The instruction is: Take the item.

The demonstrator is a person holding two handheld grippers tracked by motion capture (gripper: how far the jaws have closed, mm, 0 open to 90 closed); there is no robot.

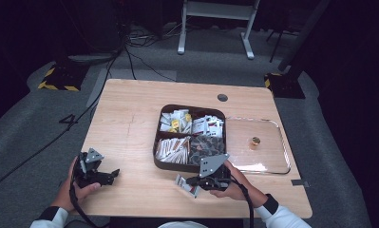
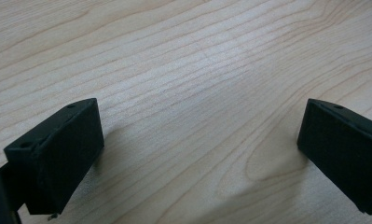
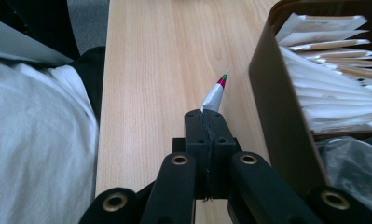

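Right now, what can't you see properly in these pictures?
- Packet in the right gripper: its held end is hidden between the shut jaws in the right gripper view; its print is too small in the high view.
- Small gold thing in the clear tray: too small to name, high view.
- Brown box: cut off by the right gripper view's edge.

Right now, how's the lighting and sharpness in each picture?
High view: dim, dark surroundings, glare on the clear tray. Left gripper view: bright, soft shadows under the left tool. Right gripper view: sharp on the packet, white sleeve blurred.
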